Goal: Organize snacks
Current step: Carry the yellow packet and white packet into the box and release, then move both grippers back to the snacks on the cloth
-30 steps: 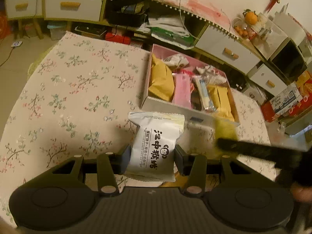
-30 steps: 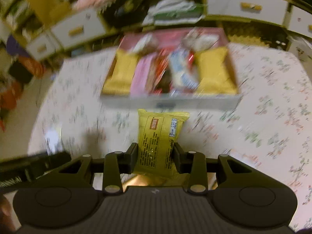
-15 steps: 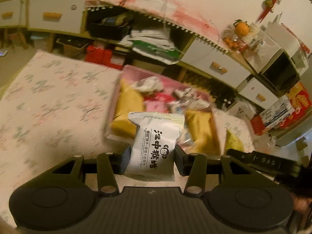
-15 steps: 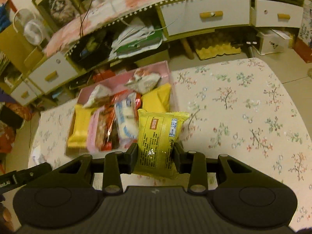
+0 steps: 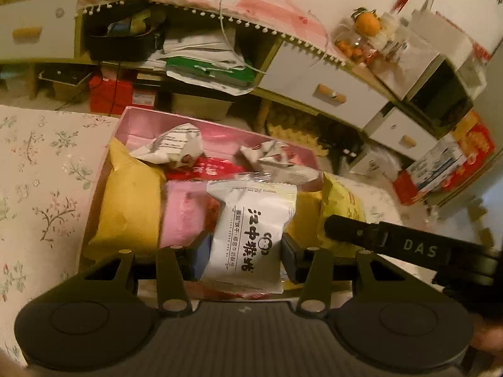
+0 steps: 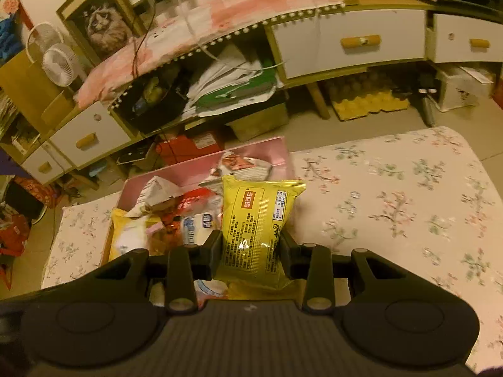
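My left gripper [image 5: 243, 253] is shut on a white snack packet [image 5: 251, 232] with black Chinese lettering and holds it over the pink box [image 5: 138, 122], which is full of snacks. My right gripper [image 6: 250, 251] is shut on a yellow snack packet [image 6: 257, 223] and holds it over the right end of the same pink box [image 6: 251, 152]. The right gripper's finger also shows in the left wrist view [image 5: 377, 235] with the yellow packet [image 5: 341, 204] at the box's right side. Inside lie yellow [image 5: 129, 201], pink [image 5: 184, 210], red and white packets.
The box sits on a floral tablecloth [image 6: 393, 201] near the table's far edge. Behind stands a low cabinet with white drawers [image 6: 349, 44], papers and cartons under it. A small fan [image 6: 59, 59] stands at the far left.
Both grippers have moved forward from in front of the box to above it, each still holding its packet. The box now fills the lower middle of both views.
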The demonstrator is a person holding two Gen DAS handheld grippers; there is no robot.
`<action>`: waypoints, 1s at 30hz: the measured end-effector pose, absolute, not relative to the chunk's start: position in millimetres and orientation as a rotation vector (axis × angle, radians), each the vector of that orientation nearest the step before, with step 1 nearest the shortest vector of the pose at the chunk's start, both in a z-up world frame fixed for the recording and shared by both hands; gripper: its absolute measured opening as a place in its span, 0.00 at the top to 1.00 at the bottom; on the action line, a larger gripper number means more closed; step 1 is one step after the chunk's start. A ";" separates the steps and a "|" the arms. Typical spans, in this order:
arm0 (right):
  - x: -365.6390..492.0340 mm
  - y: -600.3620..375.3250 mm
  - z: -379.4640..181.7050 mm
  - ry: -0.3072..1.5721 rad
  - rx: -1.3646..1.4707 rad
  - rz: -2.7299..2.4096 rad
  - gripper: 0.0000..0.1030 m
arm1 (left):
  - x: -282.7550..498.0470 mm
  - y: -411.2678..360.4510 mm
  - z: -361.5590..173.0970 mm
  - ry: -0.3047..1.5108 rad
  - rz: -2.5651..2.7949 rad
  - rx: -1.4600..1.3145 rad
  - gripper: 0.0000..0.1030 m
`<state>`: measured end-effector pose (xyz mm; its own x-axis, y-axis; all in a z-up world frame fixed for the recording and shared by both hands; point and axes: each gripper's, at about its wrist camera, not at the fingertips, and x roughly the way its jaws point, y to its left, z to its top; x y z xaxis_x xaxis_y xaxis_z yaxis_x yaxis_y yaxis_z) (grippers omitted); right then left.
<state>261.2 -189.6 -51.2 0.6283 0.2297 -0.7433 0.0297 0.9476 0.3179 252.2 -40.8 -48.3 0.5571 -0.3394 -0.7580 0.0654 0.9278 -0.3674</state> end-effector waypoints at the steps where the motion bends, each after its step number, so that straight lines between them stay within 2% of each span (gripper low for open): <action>1: 262.1 -185.7 -52.9 0.889 0.304 0.125 0.67 | 253.2 -40.0 -50.0 0.952 -0.240 -0.312 0.48; 5: 264.7 -173.2 -53.2 0.881 0.269 0.162 0.66 | 254.7 -35.8 -48.7 0.935 -0.228 -0.312 0.44; 7: 265.0 -170.3 -51.9 0.876 0.260 0.176 0.65 | 254.8 -30.5 -44.9 0.934 -0.218 -0.317 0.30; 9: 264.9 -171.4 -51.3 0.875 0.268 0.187 0.63 | 252.2 -23.2 -38.6 0.918 -0.209 -0.335 0.23; 11: 264.1 -171.8 -48.6 0.863 0.267 0.178 0.58 | 248.5 -17.4 -31.3 0.905 -0.206 -0.348 0.23; 16: 255.9 -177.3 -32.9 0.852 0.291 0.162 0.58 | 234.7 -7.9 -14.0 0.900 -0.186 -0.362 0.23; 22: 230.1 -182.0 -5.5 0.864 0.325 0.153 0.56 | 202.3 -11.4 6.6 0.922 -0.178 -0.220 0.22; 30: 186.3 -168.6 5.9 0.962 0.312 0.133 0.52 | 148.1 -9.6 13.7 0.961 -0.223 -0.135 0.21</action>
<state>186.3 -168.6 5.9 0.5683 0.2482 -0.7845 0.0264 0.9474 0.3188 148.1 -9.6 13.7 0.5519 -0.2480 -0.7962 0.1285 0.9686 -0.2127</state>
